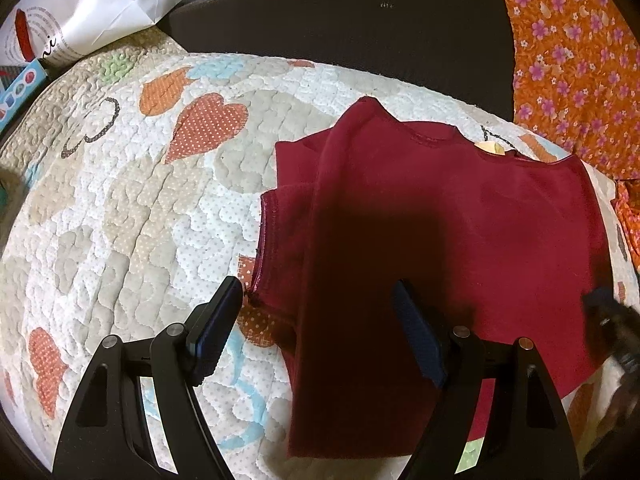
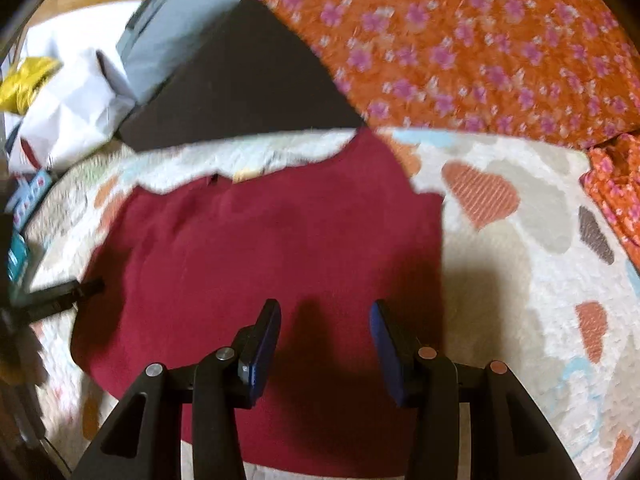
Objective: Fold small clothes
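A small dark red shirt (image 1: 420,240) lies flat on a quilted mat with hearts (image 1: 120,200), its left side folded in over the body. My left gripper (image 1: 320,312) hovers open and wide over the shirt's lower left edge, one finger over the mat and one over the fabric. In the right wrist view the same shirt (image 2: 260,240) fills the middle. My right gripper (image 2: 326,324) stands open above its lower right part, with nothing pinched between the pads. The left gripper (image 2: 60,296) shows as a dark blur at the shirt's left edge.
An orange floral cloth (image 2: 480,48) lies beyond the mat at the back right, with another piece (image 2: 616,192) at the right edge. A dark board (image 1: 340,32) runs behind the mat. A white paper bag (image 1: 100,4), a grey packet (image 2: 176,28) and a blue box (image 1: 20,92) sit at the back left.
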The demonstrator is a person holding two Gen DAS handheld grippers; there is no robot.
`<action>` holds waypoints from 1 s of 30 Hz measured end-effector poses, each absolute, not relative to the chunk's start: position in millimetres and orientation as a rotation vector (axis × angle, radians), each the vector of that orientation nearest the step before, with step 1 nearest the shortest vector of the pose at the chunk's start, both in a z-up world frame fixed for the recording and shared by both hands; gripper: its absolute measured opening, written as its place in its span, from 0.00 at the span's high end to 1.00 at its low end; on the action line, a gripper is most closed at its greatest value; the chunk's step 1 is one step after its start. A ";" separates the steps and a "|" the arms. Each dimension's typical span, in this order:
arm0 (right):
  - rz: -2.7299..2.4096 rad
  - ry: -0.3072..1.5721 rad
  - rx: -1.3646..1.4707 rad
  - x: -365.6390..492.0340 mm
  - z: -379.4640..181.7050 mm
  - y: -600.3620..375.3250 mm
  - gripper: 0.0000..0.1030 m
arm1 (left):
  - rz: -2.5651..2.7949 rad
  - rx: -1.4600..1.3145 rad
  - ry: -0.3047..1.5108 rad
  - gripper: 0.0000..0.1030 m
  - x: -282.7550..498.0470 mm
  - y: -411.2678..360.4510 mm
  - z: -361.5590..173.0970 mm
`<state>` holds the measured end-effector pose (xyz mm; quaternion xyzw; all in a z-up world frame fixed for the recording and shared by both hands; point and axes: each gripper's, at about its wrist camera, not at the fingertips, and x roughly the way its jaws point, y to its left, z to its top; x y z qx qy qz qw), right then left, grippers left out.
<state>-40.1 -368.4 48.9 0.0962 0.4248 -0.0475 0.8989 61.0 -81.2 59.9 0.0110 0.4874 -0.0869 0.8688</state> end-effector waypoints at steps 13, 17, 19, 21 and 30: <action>-0.092 0.947 0.155 -37.5 43.6 -358.8 0.57 | -0.165 -0.013 1.020 0.24 53.2 -67.5 69.6; -0.082 0.908 0.170 -44.8 53.6 -353.9 0.57 | -0.159 -0.002 1.005 0.24 48.9 -65.2 73.5; -0.070 0.905 0.174 -45.4 55.1 -349.7 0.57 | -0.157 -0.008 1.005 0.24 47.4 -62.2 74.1; -0.065 0.912 0.165 -43.4 54.9 -343.9 0.57 | -0.156 -0.011 1.003 0.24 45.1 -59.0 74.6; -0.014 0.903 0.151 -30.6 56.3 -304.1 0.57 | -0.152 -0.011 1.007 0.24 36.8 -44.7 72.7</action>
